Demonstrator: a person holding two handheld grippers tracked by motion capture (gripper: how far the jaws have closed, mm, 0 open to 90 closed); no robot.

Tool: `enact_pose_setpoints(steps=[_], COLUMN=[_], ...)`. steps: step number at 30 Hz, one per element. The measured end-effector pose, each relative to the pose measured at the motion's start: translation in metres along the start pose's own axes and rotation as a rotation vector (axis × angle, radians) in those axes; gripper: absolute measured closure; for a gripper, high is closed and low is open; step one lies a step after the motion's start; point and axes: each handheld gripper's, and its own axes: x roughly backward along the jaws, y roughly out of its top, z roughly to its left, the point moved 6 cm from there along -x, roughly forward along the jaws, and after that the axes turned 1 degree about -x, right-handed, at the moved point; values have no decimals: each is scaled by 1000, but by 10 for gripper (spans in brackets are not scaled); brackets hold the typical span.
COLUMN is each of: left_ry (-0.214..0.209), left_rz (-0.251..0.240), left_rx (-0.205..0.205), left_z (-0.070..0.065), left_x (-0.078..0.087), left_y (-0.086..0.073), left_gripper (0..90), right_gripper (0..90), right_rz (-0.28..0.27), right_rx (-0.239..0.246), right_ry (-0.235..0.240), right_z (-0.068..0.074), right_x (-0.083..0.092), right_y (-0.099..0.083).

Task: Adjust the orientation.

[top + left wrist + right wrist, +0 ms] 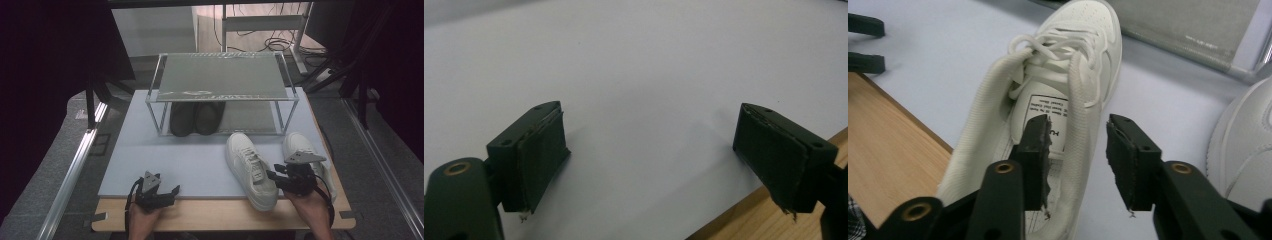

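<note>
A white sneaker lies on the pale blue mat, toe toward the rack. My right gripper is at its heel end. In the right gripper view the jaws of this gripper straddle the sneaker's padded side wall, one pad inside the opening and one outside. Both pads stand clear of the wall, so the gripper is open. A second white sneaker sits just to the right. My left gripper rests open and empty over the mat's front edge.
A two-shelf metal rack stands at the back of the mat, with a pair of black shoes on its lower shelf at the left. A strip of wooden table runs along the front. Cables and table legs lie beyond the rack.
</note>
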Motion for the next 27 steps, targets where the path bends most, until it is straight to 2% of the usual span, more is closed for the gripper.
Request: enact_pose_setpoints(steps=[5, 9, 15, 20, 27], left_ry=[0, 0, 0, 0, 0], left_rz=[0, 0, 0, 0, 0], left_rx=[0, 0, 0, 0, 0], left_z=[0, 0, 0, 0, 0], left_x=[0, 0, 0, 0, 0], left_y=[0, 0, 0, 0, 0], left_gripper=[134, 134, 134, 134, 134], right_gripper=[561, 576, 667, 709, 800], right_rz=[38, 53, 70, 94, 127], right_rx=[-21, -36, -58, -32, -99], right_ry=[8, 13, 30, 37, 89], right_z=[-3, -4, -5, -6, -9], right_x=[-11, -18, -24, -26, -27], right_y=[-4, -4, -1, 1, 3])
